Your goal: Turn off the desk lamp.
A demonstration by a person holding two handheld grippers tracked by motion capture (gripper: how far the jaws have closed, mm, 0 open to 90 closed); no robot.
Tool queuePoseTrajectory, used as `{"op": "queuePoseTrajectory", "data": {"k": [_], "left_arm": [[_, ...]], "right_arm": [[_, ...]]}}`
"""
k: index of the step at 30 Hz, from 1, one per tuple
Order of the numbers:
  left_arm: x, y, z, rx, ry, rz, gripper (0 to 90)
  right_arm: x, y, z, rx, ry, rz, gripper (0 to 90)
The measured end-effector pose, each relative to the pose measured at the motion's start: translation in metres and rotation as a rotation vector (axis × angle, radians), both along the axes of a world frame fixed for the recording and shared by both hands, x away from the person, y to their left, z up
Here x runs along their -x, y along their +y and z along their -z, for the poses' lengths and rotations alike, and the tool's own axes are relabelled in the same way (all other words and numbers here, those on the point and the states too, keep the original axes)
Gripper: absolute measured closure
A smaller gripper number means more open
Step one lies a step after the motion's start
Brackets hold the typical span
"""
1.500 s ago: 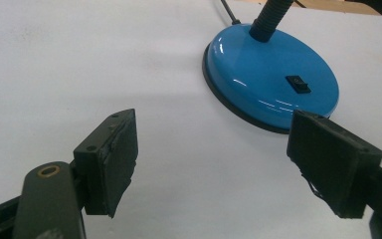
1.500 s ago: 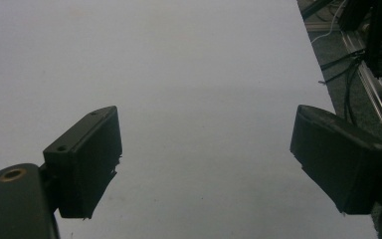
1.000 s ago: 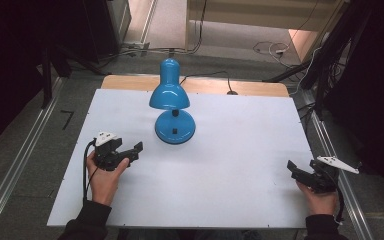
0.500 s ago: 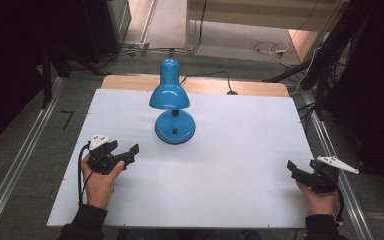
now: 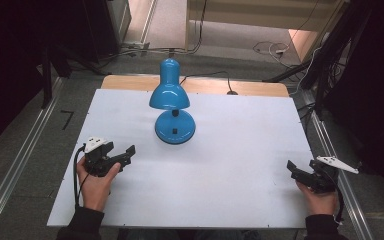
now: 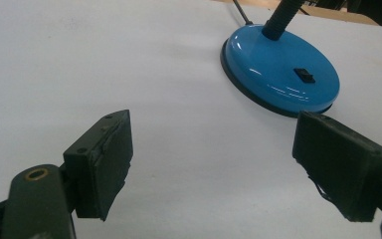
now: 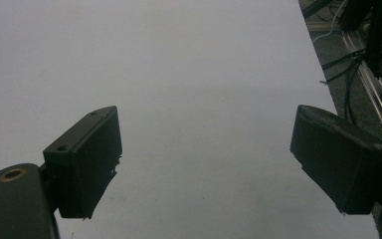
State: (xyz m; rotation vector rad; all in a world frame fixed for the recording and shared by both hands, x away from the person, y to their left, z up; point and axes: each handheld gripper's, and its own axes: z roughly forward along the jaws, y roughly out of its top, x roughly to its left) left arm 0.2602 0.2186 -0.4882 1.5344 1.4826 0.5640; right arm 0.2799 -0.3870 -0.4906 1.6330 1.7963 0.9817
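A blue desk lamp [image 5: 169, 95] stands upright at the back middle of the white table [image 5: 230, 155]; its shade hangs over its round base [image 5: 176, 129]. My left gripper [image 5: 125, 157] rests at the front left in a hand, open and holding nothing, pointing toward the lamp. In the left gripper view the left gripper [image 6: 214, 149] frames bare table, and the lamp base [image 6: 278, 69] with its black switch [image 6: 306, 75] lies beyond the right jaw. My right gripper [image 5: 294, 173] sits at the front right edge, also open; in the right gripper view the right gripper [image 7: 206, 154] spans bare white surface.
The lamp's black cable [image 5: 205, 76] runs off the back over a wooden strip [image 5: 260, 89]. Metal rails [image 5: 15, 165] line both sides of the table, with loose cables [image 7: 345, 74] on the floor at the right. Dark equipment stands around the back.
My left gripper has slid a little to the left, away from the lamp. The right gripper and the lamp have stayed put.
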Motion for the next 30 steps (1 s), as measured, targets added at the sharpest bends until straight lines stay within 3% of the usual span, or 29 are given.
{"op": "queuePoseTrajectory", "data": {"k": [20, 30], "left_arm": [[0.013, 0.010, 0.001, -0.014, 0.000, -0.012, 16.7], [0.021, 0.023, 0.006, -0.036, 0.011, -0.041, 16.7]], "right_arm": [[0.000, 0.000, 0.000, 0.004, 0.000, -0.001, 11.4], [0.000, 0.000, 0.001, 0.001, 0.003, 0.003, 11.4]]}}
